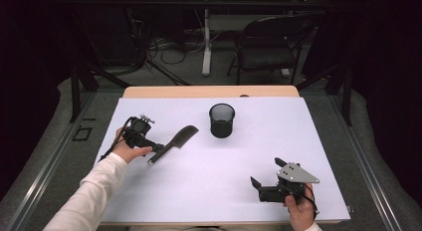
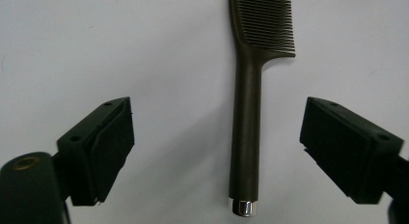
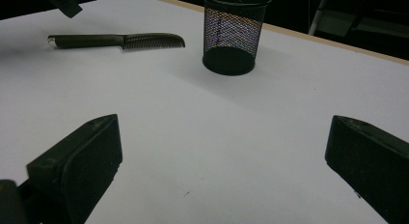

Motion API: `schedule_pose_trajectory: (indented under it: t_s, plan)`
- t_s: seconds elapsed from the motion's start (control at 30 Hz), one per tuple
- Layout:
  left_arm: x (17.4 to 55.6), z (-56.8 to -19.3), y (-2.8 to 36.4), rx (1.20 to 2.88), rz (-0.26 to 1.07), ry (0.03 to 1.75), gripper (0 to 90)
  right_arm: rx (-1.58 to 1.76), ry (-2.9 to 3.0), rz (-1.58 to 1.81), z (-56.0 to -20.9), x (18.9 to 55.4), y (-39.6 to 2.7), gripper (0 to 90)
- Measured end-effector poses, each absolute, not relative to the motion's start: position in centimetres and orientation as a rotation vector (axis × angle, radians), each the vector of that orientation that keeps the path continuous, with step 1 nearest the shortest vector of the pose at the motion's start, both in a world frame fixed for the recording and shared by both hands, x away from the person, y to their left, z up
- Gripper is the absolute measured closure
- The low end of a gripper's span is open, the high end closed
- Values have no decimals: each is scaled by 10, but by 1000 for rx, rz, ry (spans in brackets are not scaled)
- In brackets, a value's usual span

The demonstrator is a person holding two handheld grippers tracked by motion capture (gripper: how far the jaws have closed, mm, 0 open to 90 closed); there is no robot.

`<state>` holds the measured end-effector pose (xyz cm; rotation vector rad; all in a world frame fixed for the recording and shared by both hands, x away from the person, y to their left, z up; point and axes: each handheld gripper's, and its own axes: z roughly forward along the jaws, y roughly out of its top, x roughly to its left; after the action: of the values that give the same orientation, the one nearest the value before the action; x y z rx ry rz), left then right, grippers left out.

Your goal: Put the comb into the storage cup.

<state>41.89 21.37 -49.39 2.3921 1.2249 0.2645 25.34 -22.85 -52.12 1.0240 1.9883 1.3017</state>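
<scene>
A dark comb (image 1: 175, 143) with a silver end cap lies flat on the white table cover (image 1: 199, 171), left of centre. My left gripper (image 1: 156, 150) hovers at the comb's handle end. In the left gripper view the comb handle (image 2: 246, 137) lies between the two jaws, both pads clear of it, so the left gripper (image 2: 217, 151) is open. My right gripper (image 1: 266, 172) rests near the front right edge, open and empty. Its own view has the wide-apart right gripper (image 3: 222, 166), the comb (image 3: 115, 40) and a black mesh cup (image 3: 234, 33) farther off.
The black mesh cup (image 1: 221, 120) stands upright at the back centre of the table, right of the comb. A folding chair (image 1: 268, 44) and a table leg stand on the floor beyond the far edge.
</scene>
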Motion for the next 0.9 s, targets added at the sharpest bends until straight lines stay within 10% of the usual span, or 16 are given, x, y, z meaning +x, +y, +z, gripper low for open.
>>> schedule_pose_trajectory:
  t_s: [0.9]
  plan:
    - [422,-499,203,2490,240,1199,346,1008,2018,1298,-523,254,-228,0]
